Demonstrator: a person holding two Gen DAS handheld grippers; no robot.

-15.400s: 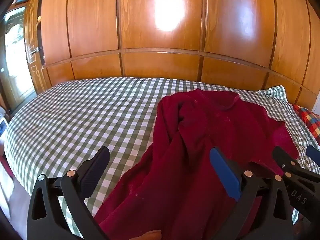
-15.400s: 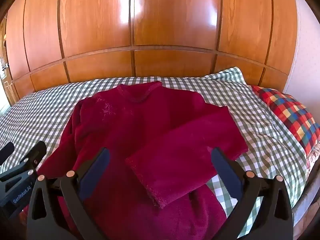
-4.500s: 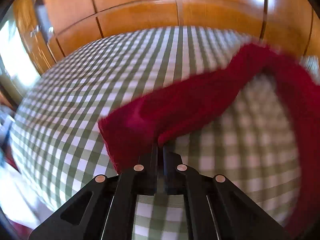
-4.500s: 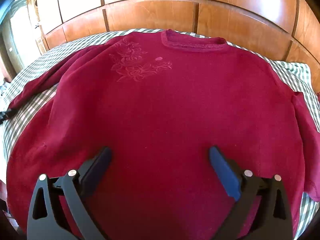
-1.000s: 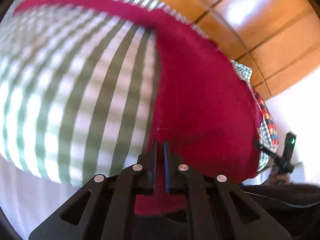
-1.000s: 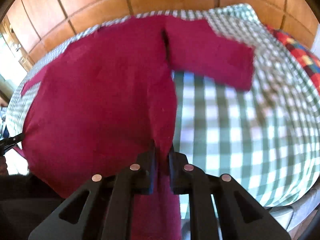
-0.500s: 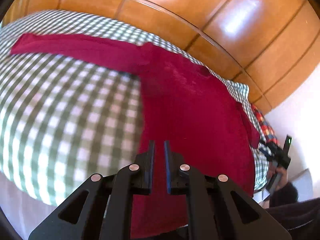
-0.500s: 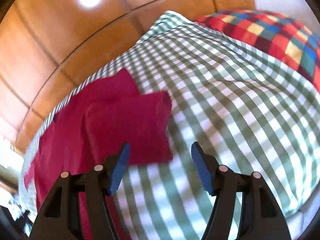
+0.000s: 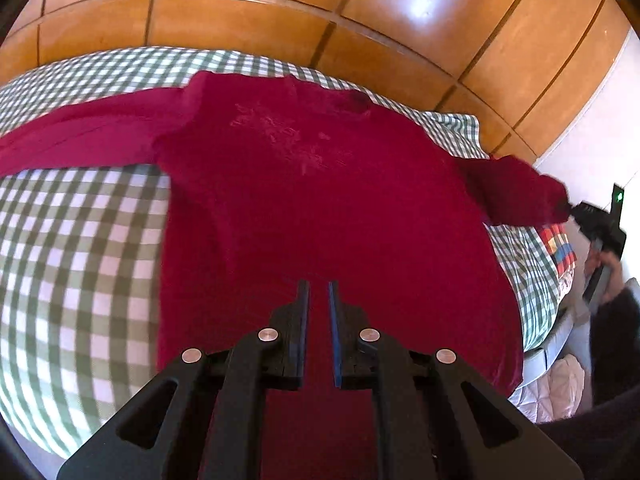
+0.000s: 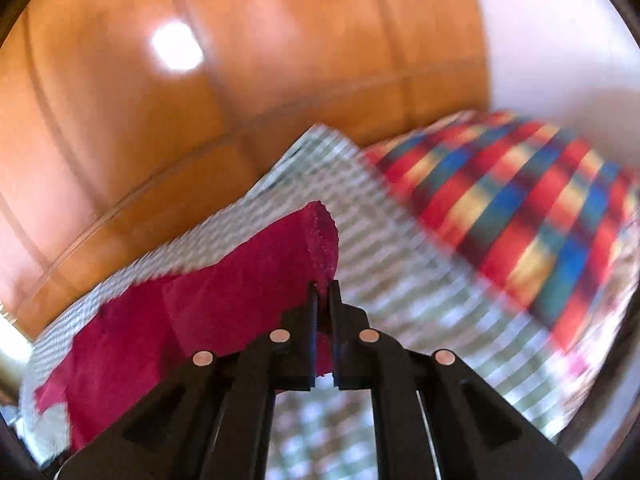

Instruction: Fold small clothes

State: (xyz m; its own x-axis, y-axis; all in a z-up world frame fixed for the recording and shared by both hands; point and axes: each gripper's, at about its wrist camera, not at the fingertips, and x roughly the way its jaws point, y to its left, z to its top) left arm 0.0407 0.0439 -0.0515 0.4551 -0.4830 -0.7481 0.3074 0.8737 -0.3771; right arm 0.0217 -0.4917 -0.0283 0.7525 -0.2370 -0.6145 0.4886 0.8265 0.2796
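A dark red sweater [image 9: 304,184] lies spread face up on the green-checked bed [image 9: 80,240], one sleeve stretched out to the left. My left gripper [image 9: 318,286] hovers over the sweater's lower body, its jaws a narrow gap apart with nothing between them. My right gripper [image 10: 323,286] is shut on the cuff of the other sleeve [image 10: 280,264] and holds it lifted above the sheet. In the left wrist view the right gripper [image 9: 592,220] shows at the far right with that sleeve [image 9: 516,192] raised.
A wooden panelled wall [image 9: 360,20] runs behind the bed. A red, blue and yellow checked pillow [image 10: 520,216] lies at the right end. The bed's near edge [image 9: 552,360] drops off at the right, beside the person's dark clothing [image 9: 600,432].
My right gripper has closed on the sleeve cuff and lifted it. My left gripper has swung to the right, over the sweater's body, and its jaws have parted slightly.
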